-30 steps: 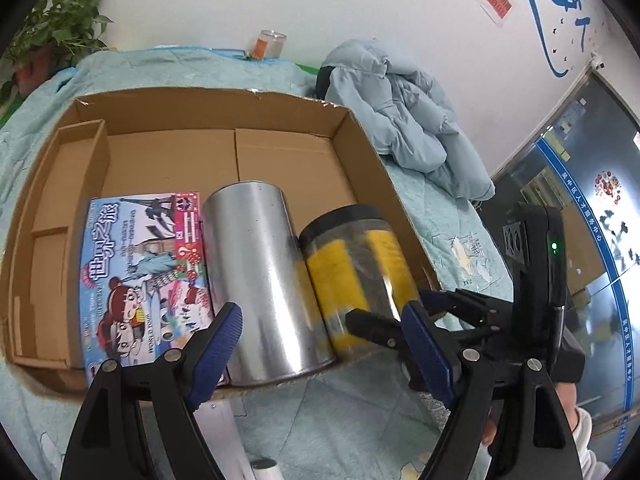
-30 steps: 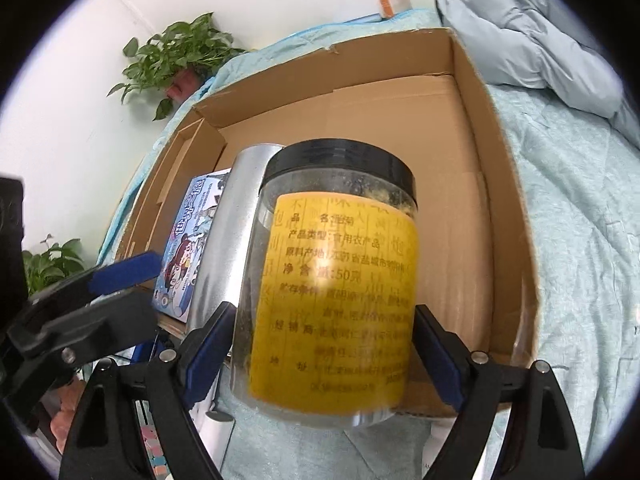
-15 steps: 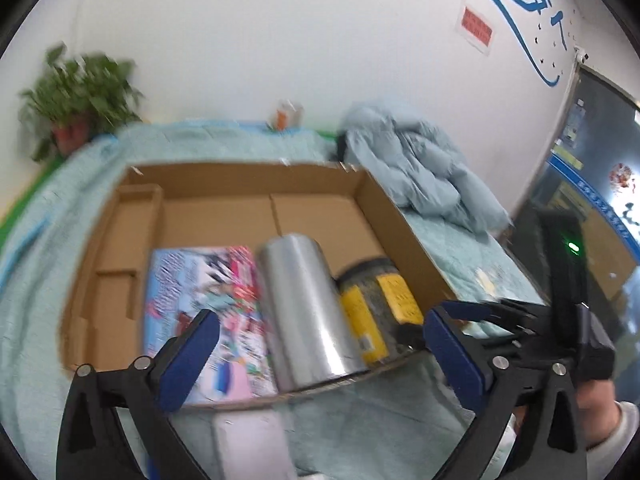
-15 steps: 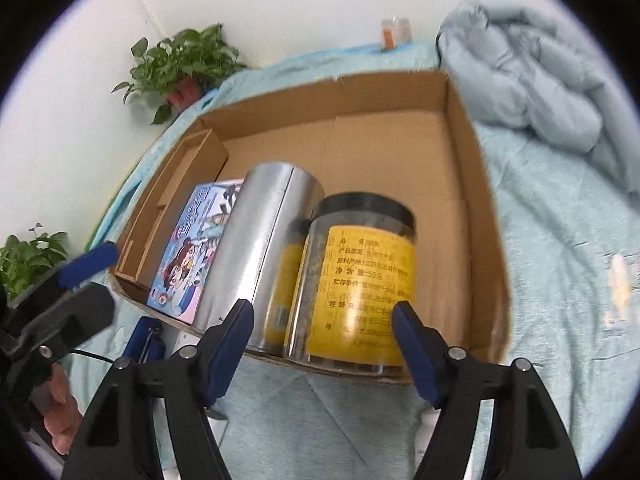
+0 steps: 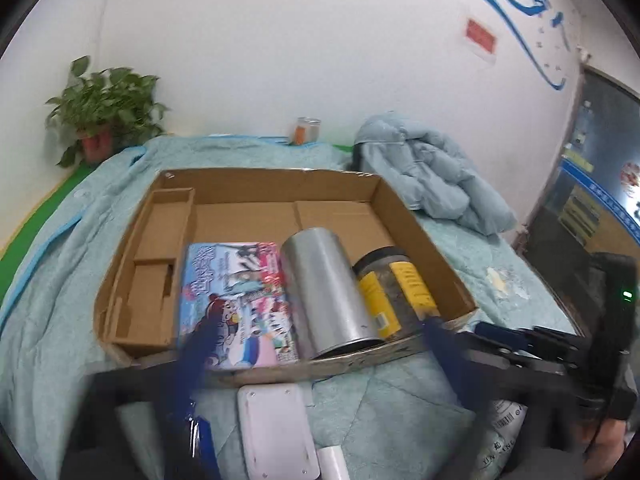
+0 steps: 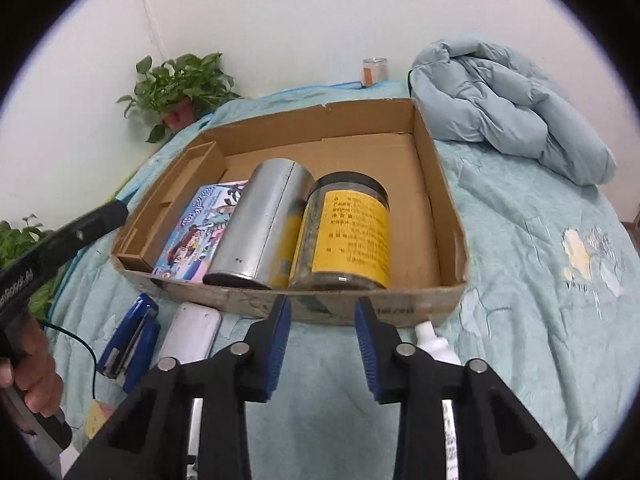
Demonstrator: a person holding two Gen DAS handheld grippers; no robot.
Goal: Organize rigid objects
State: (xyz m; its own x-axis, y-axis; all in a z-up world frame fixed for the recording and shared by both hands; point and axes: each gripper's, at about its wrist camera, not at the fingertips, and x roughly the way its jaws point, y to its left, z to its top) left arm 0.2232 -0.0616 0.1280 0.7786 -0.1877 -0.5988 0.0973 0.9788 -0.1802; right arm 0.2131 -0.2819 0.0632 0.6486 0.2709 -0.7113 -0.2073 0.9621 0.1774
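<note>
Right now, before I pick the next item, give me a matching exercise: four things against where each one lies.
Things:
1. steel canister
2. yellow-label jar
3. picture book
4. blue stapler

Places:
A. on the blanket, outside the box
B. box, rightmost of three
C. box, leftmost of three
D. box, middle

Pairs: 1-D, 2-B, 3-C, 4-A

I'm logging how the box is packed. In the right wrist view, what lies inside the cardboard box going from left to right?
Inside the cardboard box, left to right: colourful picture box → silver metal can, lying on its side → yellow-labelled jar with a black lid, also on its side.
</note>
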